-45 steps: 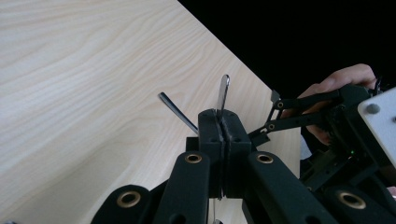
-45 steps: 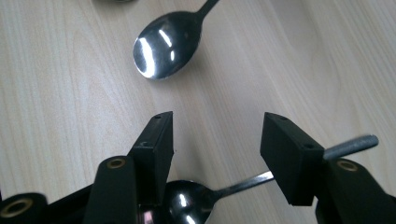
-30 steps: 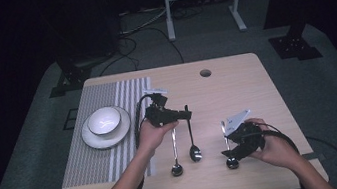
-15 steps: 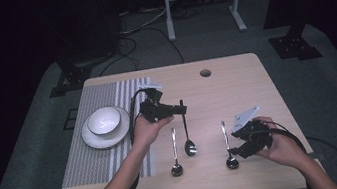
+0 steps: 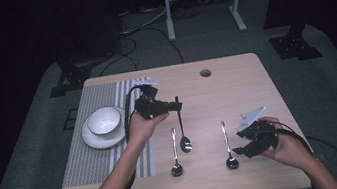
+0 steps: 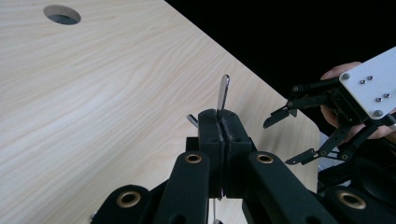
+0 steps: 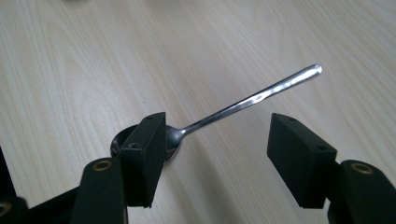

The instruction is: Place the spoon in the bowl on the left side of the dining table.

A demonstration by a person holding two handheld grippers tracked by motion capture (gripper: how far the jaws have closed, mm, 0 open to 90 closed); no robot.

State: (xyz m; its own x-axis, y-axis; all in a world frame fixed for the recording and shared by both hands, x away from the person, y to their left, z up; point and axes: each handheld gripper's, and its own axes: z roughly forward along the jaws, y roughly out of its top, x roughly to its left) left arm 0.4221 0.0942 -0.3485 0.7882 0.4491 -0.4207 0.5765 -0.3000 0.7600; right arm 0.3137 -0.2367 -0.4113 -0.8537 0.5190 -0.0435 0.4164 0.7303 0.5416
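My left gripper (image 5: 176, 105) (image 6: 219, 125) is shut on the handle of a metal spoon (image 5: 181, 128), beside the striped placemat. The handle tip (image 6: 224, 91) sticks out past the closed jaws, and the bowl end points toward the near edge. A second spoon (image 5: 175, 154) lies flat just left of it. A third spoon (image 5: 226, 144) (image 7: 243, 100) lies on the table at the right. My right gripper (image 5: 239, 143) (image 7: 217, 149) stands open just right of that spoon's bowl, which shows between the jaws. The left gripper view also catches the right gripper (image 6: 292, 135), open.
A white bowl (image 5: 105, 120) sits on a plate (image 5: 93, 137) on the striped placemat (image 5: 85, 162) at the left. A round cable hole (image 5: 205, 73) is near the far edge. Cables trail from both grippers toward the near edge.
The right gripper has opened, left its spoon on the table and drawn back to the right. The left gripper has carried its spoon a little farther from me.
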